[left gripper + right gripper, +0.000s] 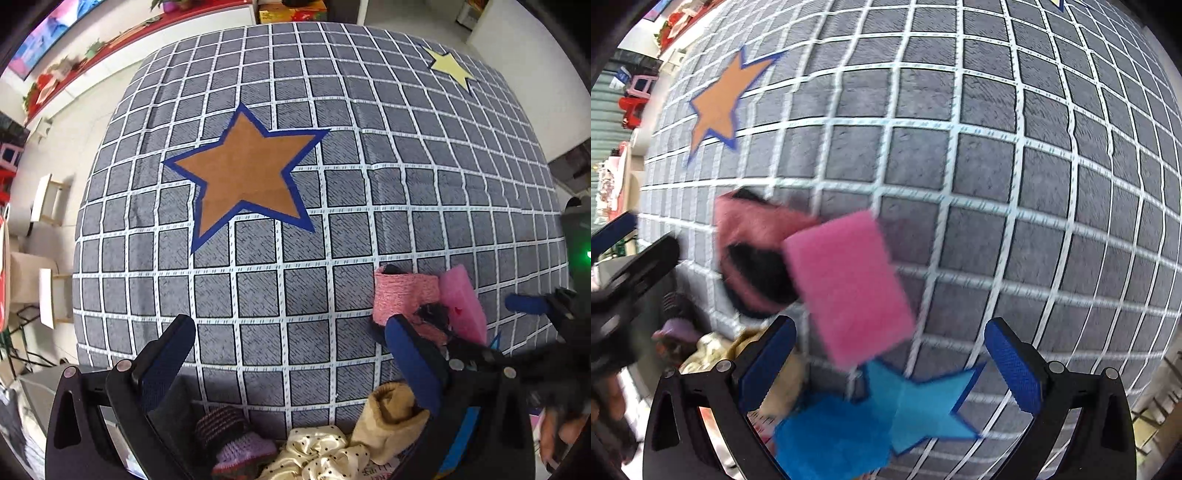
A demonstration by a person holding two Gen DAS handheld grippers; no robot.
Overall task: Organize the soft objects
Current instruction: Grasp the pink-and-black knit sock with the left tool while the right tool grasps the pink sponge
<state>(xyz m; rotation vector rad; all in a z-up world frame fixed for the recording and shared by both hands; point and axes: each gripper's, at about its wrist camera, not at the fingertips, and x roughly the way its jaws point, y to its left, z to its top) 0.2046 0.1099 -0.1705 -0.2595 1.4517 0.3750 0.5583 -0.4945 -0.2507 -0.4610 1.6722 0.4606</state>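
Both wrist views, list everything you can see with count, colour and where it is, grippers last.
Checked cloth: one, grey with white grid, under everything.
Orange star: one, blue-edged, mid cloth.
Yellow star: one, far right corner.
Blue star: one, near edge.
Pink sponge: one, beside the blue star.
Pink knit piece: one, pink and black, touching the sponge.
Blue fuzzy piece: one, overlapping the blue star.
Tan sock, cream dotted scrunchie, purple knit bootie: one each, near edge.
Left gripper: open.
Right gripper: open.

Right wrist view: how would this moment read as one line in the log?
right gripper: open, empty | pink sponge: on checked cloth, beside pink knit item | left gripper: open
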